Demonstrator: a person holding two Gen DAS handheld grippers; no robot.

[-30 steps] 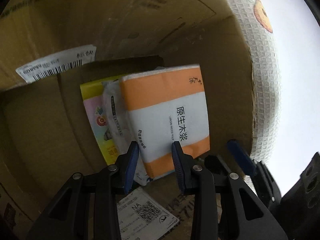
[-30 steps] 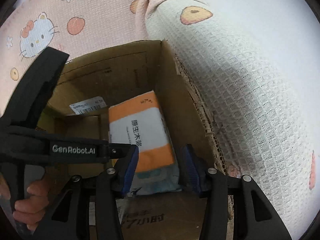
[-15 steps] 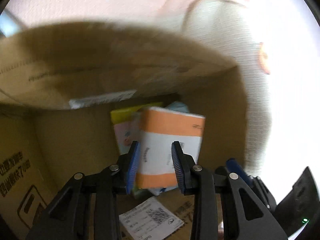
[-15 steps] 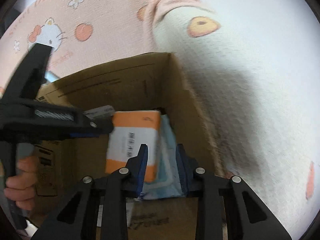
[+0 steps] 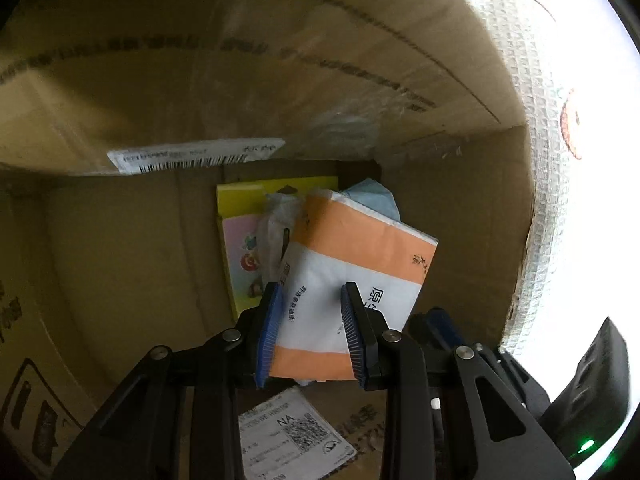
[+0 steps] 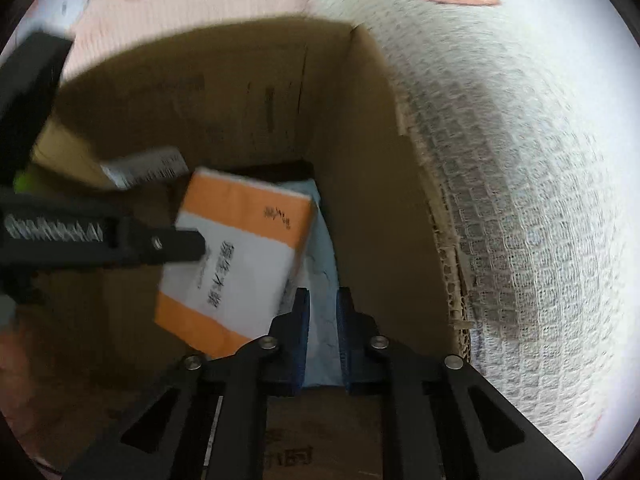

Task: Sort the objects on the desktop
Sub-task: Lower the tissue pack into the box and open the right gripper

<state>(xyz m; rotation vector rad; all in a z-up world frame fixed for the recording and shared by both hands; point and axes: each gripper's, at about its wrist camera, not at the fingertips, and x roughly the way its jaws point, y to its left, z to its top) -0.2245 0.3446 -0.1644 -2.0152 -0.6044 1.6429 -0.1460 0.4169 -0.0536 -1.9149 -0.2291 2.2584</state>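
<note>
Inside cardboard box (image 5: 120,248): left gripper (image 5: 312,336) clamped on orange-white tissue pack (image 5: 352,280), right gripper (image 6: 322,344) clamped on pale blue packet (image 6: 322,264).

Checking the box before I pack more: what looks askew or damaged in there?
The orange-and-white tissue pack sits tilted, clamped in the left gripper, not flat like the yellow booklet behind it. The brown cardboard box has a ragged, torn right edge.

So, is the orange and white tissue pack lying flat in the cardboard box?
No, tilted: the orange and white tissue pack is skewed, clamped in the left gripper.
</note>
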